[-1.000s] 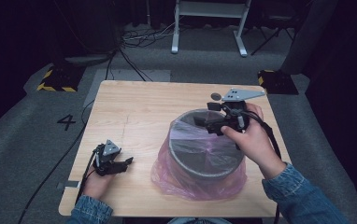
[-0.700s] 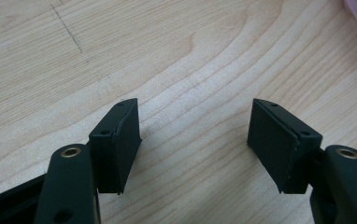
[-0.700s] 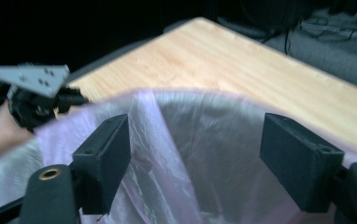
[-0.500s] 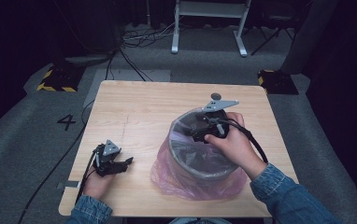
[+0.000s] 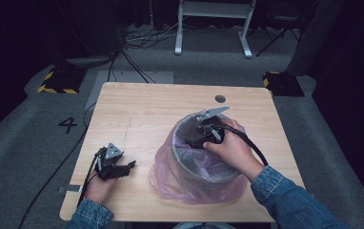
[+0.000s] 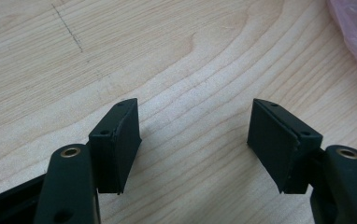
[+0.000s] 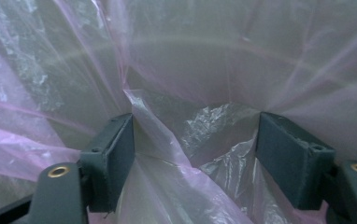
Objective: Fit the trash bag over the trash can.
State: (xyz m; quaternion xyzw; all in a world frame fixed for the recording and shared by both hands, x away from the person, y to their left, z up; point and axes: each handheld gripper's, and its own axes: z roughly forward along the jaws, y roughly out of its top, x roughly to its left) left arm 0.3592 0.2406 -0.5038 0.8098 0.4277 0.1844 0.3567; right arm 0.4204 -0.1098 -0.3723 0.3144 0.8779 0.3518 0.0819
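A grey round bin (image 5: 186,164) lined with a pink plastic bag (image 5: 170,183) stands on the wooden table (image 5: 146,109), right of middle. My right gripper (image 5: 194,140) reaches down inside the bin from its far rim. In the right gripper view the gripper (image 7: 195,126) is open, and its jaws have just been closing a little. A loose fold of the bag (image 7: 160,135) lies between them against the left pad, not pinched. My left gripper (image 5: 124,168) rests open near the table's front left corner. The left gripper (image 6: 194,114) has only bare wood between its jaws.
A small dark disc (image 5: 220,98) is set in the table behind the bin. A corner of the bag (image 6: 356,32) lies to the right of the left gripper. On the floor are cables (image 5: 137,38), a white stand (image 5: 213,24) and a "4" mark (image 5: 68,125).
My right hand has come down and leftward from the bin's far right rim into the bin, the grey plate tilting with it. The left hand has stayed put.
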